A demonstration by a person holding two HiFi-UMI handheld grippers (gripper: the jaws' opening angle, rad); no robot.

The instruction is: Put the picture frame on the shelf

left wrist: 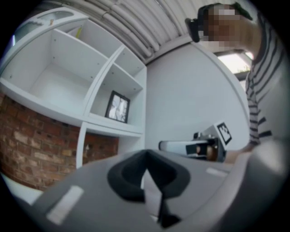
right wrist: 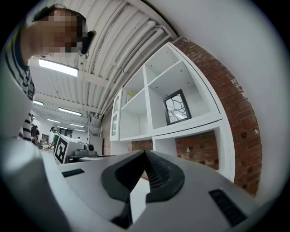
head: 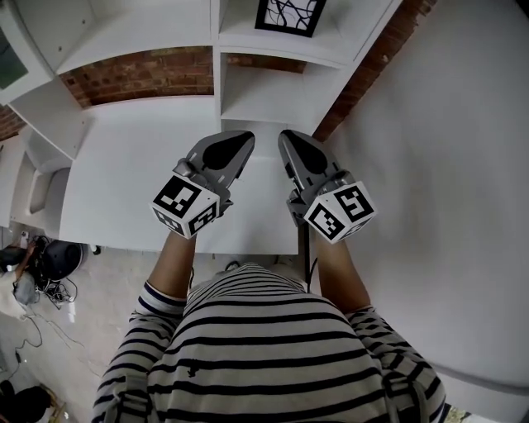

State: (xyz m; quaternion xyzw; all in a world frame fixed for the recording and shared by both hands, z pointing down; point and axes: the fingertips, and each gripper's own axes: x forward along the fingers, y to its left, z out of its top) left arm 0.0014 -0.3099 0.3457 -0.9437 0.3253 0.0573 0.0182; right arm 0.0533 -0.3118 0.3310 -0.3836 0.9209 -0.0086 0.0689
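Observation:
The black picture frame (head: 289,15) with a branching white pattern stands upright in the right-hand compartment of the white shelf unit (head: 273,51). It also shows as the frame (left wrist: 118,107) in the left gripper view and the frame (right wrist: 176,107) in the right gripper view. My left gripper (head: 237,147) and right gripper (head: 291,147) hover side by side over the white tabletop (head: 124,178), well short of the shelf. Both point toward it. The left gripper (left wrist: 146,156) is shut on nothing. The right gripper (right wrist: 145,154) is likewise shut and empty.
A red brick wall (head: 140,74) shows behind the lower shelf openings. To the right runs a plain white wall (head: 446,165). Cables and gear (head: 41,268) lie on the floor at the left. The table's front edge is at my waist.

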